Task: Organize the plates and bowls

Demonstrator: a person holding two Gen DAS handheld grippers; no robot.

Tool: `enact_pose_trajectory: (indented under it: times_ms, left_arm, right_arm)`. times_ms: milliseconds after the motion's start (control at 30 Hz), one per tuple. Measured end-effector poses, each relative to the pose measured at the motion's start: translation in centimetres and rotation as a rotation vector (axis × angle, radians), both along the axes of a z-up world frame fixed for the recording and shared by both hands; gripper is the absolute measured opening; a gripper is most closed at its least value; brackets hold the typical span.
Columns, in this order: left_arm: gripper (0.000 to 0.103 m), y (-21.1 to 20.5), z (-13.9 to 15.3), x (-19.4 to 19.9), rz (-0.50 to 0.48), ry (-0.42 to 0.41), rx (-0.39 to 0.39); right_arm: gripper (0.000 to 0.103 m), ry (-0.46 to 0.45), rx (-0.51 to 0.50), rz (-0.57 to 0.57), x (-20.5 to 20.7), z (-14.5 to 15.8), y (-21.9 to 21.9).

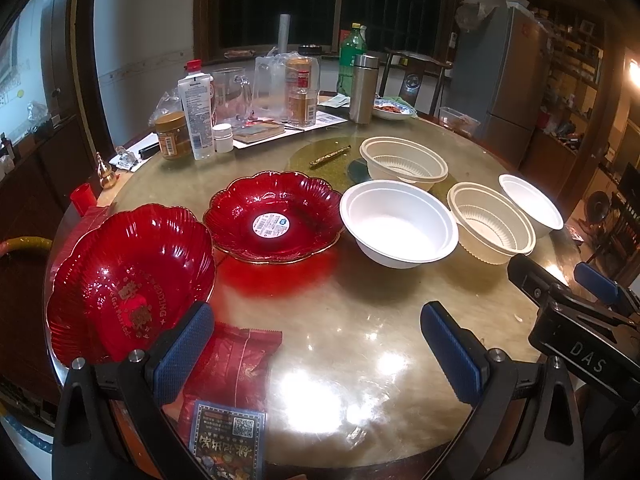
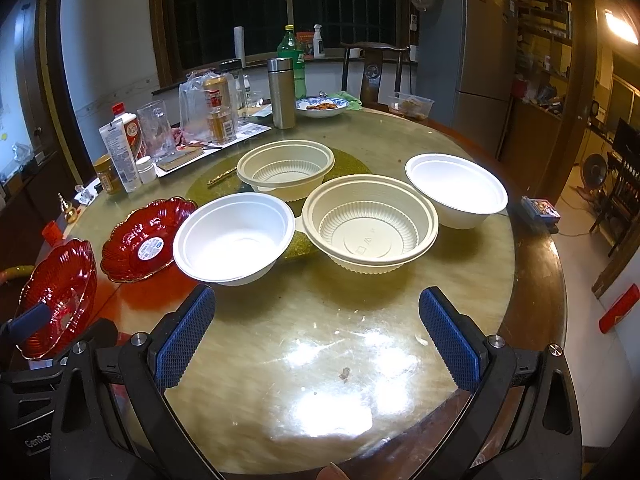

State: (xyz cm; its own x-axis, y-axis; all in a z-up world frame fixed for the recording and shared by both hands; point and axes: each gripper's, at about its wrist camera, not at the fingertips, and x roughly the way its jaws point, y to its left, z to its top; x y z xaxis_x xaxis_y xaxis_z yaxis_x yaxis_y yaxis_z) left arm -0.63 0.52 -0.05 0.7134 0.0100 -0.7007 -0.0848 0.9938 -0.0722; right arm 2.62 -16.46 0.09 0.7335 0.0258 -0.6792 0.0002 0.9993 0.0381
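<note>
Both grippers gape empty: left gripper (image 1: 316, 356) by the near red plate (image 1: 128, 284), right gripper (image 2: 316, 340) facing bowls. That plate overhangs the table's (image 1: 360, 320) left edge; one clumsy nudge could tip it off.

"DAS" on right tool (image 1: 592, 280)

bare tabletop (image 2: 320, 360) ahead, bowls (image 2: 370, 222) crowding mid-table, bottles and jars (image 1: 196, 116) lining far-left edge

Left wrist view low over the round glass-topped table (image 1: 360, 320), facing the window, right wrist view alongside, both sharing the smooth white plastic bowl (image 1: 398, 224) (image 2: 236, 238).
</note>
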Motion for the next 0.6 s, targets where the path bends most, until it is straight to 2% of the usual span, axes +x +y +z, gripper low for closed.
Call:
enact_pose_trajectory:
  times_ms: [133, 200, 300, 367, 467, 567, 600]
  left_arm:
    - [0.103, 0.4, 0.1, -0.5, -0.011, 0.005, -0.028]
    - [0.103, 1.3, 0.5, -1.4, -0.028, 0.0, -0.064]
    - [0.103, 4.3, 1.5, -3.6, 0.018, -0.056, -0.092]
    - [0.103, 7.3, 2.2, -5.2, 0.09, -0.105, -0.104]
    - [0.103, 13.3, 2.6, -7.2, 0.274, -0.156, -0.139]
    - [0.103, 19.2, 1.8, -8.5, 0.447, -0.168, -0.189]
    - [0.103, 20.2, 1.5, -8.6, 0.471, -0.159, -0.189]
  right_arm:
    - [0.103, 0.003, 0.016, 0.006, -0.2, 0.0, 0.1]
    - [0.103, 0.018, 0.068, 0.042, -0.2, 0.0, 0.4]
    - [0.103, 0.054, 0.185, 0.149, -0.2, -0.2, 1.7]
    - [0.103, 0.111, 0.263, 0.244, 0.4, -0.4, 3.4]
    - [0.103, 0.193, 0.388, 0.365, 1.3, -1.0, 6.2]
    - [0.103, 0.254, 0.467, 0.445, 1.9, -1.8, 9.6]
    - [0.103, 0.274, 0.494, 0.464, 2.2, -2.2, 10.5]
